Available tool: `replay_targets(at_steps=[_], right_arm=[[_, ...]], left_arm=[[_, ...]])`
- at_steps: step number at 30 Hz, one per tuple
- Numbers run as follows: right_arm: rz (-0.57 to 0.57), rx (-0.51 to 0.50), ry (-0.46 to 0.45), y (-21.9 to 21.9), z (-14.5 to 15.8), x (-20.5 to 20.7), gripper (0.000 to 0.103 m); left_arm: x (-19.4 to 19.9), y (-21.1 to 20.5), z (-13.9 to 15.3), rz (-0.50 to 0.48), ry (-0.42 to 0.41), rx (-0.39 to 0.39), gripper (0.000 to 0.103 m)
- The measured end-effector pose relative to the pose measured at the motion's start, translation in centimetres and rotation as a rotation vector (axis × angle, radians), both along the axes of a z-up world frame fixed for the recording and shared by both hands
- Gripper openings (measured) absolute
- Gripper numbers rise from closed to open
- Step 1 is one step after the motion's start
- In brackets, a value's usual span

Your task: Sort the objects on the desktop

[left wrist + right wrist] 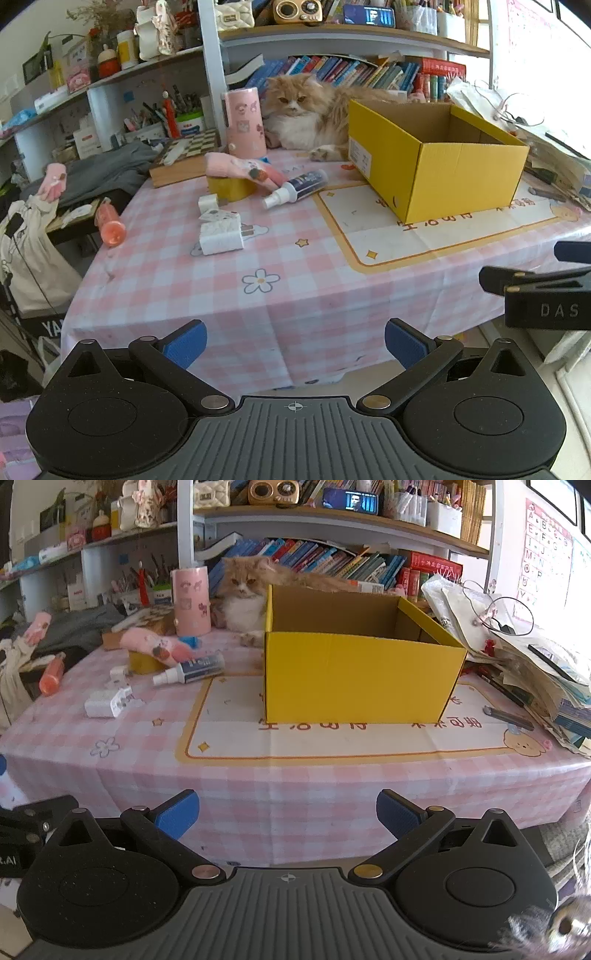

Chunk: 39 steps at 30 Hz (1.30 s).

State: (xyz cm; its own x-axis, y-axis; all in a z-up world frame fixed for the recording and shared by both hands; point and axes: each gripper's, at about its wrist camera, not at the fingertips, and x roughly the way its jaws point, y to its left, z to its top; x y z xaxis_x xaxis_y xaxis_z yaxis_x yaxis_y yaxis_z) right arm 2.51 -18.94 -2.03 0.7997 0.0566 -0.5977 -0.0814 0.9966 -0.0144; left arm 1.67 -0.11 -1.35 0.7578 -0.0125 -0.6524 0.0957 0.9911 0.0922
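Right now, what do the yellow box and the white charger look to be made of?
Yellow box: probably corrugated cardboard, matte yellow outside, with a plain brown inside and folded flaps. White charger: likely hard plastic, smooth and slightly glossy, with metal prongs at one end.

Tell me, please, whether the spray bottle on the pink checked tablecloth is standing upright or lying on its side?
Lying on its side. The spray bottle rests lengthwise on the tablecloth, white nozzle pointing toward the table's near-left edge.
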Motion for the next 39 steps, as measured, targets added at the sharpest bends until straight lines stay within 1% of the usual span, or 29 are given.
replay_targets(at_steps=[5, 8, 12, 21, 32, 39], right_arm=[[-0.010, 0.021, -0.031, -0.2, 0.1, 0.0, 0.103], [-0.020, 0.037, -0.031, -0.4, -0.1, 0.2, 0.103], [-0.037, 0.051, -0.021, -0.7, -0.3, 0.2, 0.103], [-0.015, 0.041, -0.012, -0.2, -0.4, 0.4, 0.103], [-0.005, 0.029, -0.018, 0.3, -0.2, 0.7, 0.103], [-0.007, 0.020, -0.020, 0.5, -0.1, 0.8, 0.103]], left_arm=[[0.2, -0.1, 0.1, -0.003, -0.004, 0.022, 0.103], [0.3, 0.0, 0.1, 0.002, -0.005, 0.033, 0.103], [0.2, 0.2, 0.1, 0.004, -0.006, 0.023, 0.103], [0.2, 0.2, 0.0, 0.003, -0.006, 0.017, 0.103], [0.6, 1.1, 0.2, 0.035, -0.016, 0.008, 0.103], [0.8, 1.0, 0.1, 0.026, -0.018, 0.002, 0.103]])
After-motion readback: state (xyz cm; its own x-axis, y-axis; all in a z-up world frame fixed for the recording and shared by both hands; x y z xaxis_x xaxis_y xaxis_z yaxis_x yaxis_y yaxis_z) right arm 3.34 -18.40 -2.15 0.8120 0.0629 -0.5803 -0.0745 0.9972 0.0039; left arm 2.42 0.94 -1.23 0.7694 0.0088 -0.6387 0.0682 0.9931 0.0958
